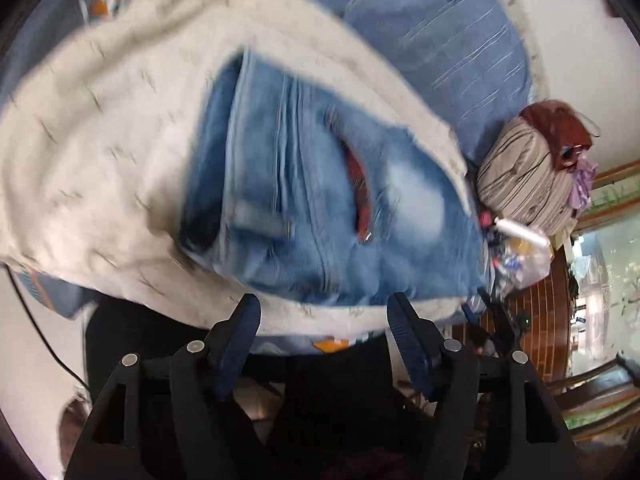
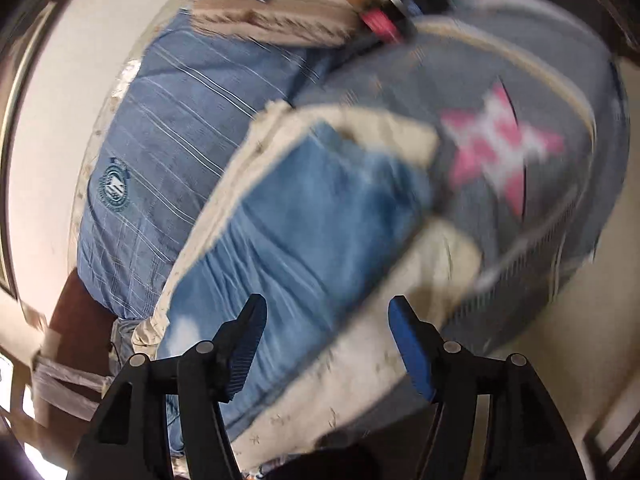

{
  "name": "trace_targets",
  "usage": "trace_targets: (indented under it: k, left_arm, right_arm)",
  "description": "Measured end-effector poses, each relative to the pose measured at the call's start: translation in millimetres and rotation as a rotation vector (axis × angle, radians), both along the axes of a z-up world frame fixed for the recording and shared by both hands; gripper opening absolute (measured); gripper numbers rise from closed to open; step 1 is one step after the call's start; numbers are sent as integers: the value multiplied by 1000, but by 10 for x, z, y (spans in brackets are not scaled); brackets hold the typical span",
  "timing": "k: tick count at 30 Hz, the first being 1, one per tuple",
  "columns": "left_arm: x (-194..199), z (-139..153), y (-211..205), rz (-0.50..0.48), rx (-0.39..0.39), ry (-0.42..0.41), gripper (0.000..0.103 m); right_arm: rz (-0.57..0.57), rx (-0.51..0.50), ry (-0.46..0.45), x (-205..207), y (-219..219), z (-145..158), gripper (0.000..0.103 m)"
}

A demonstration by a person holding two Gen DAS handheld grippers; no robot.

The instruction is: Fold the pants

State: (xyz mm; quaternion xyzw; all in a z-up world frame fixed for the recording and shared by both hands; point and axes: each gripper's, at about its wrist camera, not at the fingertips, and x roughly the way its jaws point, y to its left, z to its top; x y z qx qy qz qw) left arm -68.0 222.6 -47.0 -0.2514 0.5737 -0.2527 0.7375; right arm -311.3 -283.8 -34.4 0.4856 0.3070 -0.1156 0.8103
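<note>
Light blue jeans (image 1: 312,200) lie folded into a compact bundle on a cream blanket (image 1: 100,152) on the bed, with a red-lined slit in the top layer. My left gripper (image 1: 324,312) is open and empty, hovering just short of the bundle's near edge. In the right wrist view the jeans (image 2: 296,232) lie on the same cream blanket (image 2: 360,368). My right gripper (image 2: 326,314) is open and empty above the denim. Both views are blurred by motion.
A blue striped bedsheet (image 1: 432,40) covers the bed. A striped pillow (image 1: 528,172) with dark red cloth and a clear plastic bag (image 1: 524,256) lie at the bed's right end. A grey cover with a pink star (image 2: 504,144) lies beyond the jeans.
</note>
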Motion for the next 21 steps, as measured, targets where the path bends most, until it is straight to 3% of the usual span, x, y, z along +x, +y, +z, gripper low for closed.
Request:
trace_targets:
  k: [2, 6, 8, 10, 11, 13, 15, 17, 19, 20, 21]
  left_arm:
    - [97, -200, -7, 24, -25, 76, 64]
    - [283, -466, 29, 94, -22, 161, 63]
    - [389, -505, 45, 115, -21, 179, 44]
    - [463, -455, 101, 141, -14, 186, 27]
    - [518, -444, 101, 143, -24, 175, 25]
    - [476, -305, 145, 136, -28, 131, 22]
    - [380, -230, 177, 117, 21, 75, 22]
    - [303, -305, 193, 98, 82, 76, 22]
    - [254, -513, 191, 85, 141, 139, 23]
    - [230, -545, 223, 91, 119, 156, 23]
    - [178, -474, 263, 76, 114, 146, 23]
  right_arm:
    - [-4, 55, -45, 27, 35, -96, 66]
    - [-32, 71, -68, 134, 51, -147, 66]
    - [-41, 65, -84, 163, 48, -135, 64]
    - [-33, 31, -73, 219, 32, -67, 13]
    - [-24, 25, -72, 244, 17, 2, 6]
    - [-23, 11, -139, 211, 25, 173, 6]
    - [-6, -49, -163, 180, 87, 309, 6]
    - [-12, -64, -95, 201, 99, 180, 6]
    - [-23, -29, 21, 232, 72, -107, 13]
    - [-36, 26, 8, 201, 46, -237, 9]
    - [-62, 67, -39, 141, 18, -252, 13]
